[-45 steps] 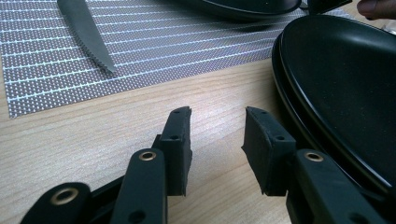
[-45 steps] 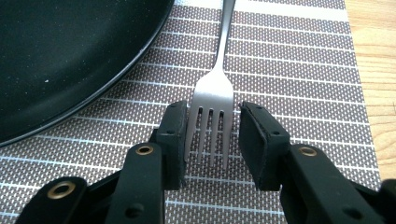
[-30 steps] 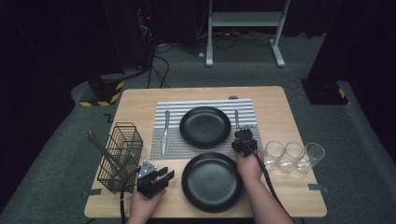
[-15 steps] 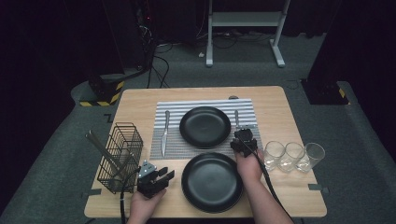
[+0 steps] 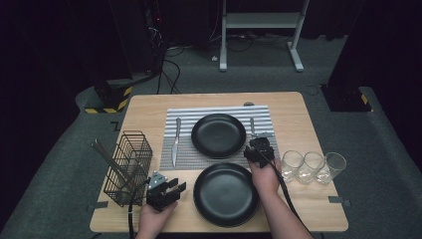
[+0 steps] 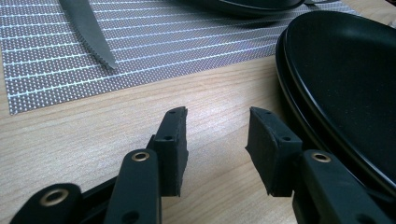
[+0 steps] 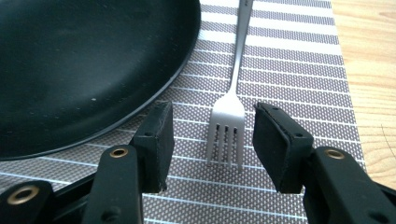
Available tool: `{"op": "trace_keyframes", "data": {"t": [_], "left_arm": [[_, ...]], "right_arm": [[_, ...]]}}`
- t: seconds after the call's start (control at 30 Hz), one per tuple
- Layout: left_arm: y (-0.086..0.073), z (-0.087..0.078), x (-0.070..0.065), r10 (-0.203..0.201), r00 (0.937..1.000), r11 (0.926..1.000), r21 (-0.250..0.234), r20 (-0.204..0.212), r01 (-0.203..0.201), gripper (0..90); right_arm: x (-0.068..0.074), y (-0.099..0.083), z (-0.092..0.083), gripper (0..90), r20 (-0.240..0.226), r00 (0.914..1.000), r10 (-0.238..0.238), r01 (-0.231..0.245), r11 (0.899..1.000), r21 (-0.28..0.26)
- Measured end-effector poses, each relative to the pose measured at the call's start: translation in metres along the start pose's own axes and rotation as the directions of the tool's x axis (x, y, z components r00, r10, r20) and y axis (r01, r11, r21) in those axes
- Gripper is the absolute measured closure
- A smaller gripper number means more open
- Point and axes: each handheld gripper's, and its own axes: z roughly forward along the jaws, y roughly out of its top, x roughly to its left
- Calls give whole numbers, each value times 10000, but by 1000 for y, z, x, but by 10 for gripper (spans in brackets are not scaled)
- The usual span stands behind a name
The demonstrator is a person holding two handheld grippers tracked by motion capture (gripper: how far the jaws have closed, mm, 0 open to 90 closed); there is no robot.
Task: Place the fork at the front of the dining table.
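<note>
Right gripper (image 7: 212,126) just opening, jaws astride fork (image 7: 227,126), handle cut off; left gripper (image 6: 217,140) apart, empty.

Left gripper (image 5: 180,187) sits low near the bench's near-left edge, jaws slightly parted. Right gripper (image 5: 255,148) reaches toward mid-bench, its jaws having just opened wider, pads pressing nothing.

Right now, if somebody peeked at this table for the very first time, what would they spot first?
Probably the two black plates: one on the striped placemat, one on the bare wood nearer the person. Next, the fork lying on the mat between the open right tongs, whose jaws have just been opening and don't touch it. Three clear glasses line up at the right, and a wire basket stands at the left.
</note>
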Motion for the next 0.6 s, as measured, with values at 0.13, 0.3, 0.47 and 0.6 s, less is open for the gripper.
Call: {"op": "trace_keyframes", "data": {"t": [0.13,0.3,0.47,0.6], "left_arm": [[0,1,-1,45,9999,10000,43,-97,-44,573],[0,1,-2,174,9996,9997,149,-209,-170,567],[1,2,-3,174,9989,9996,242,-432,-164,558],[1,3,-5,269,9978,9992,311,-599,-250,549]], "right_arm": [[1,0,-4,475,-191,9998,-32,29,9999,-136],[3,1,-10,463,-474,9988,-74,60,9995,-294],[7,0,-15,460,-740,9966,-370,337,9984,-454],[11,-2,-21,460,-974,9939,-524,464,9969,-629]]}}
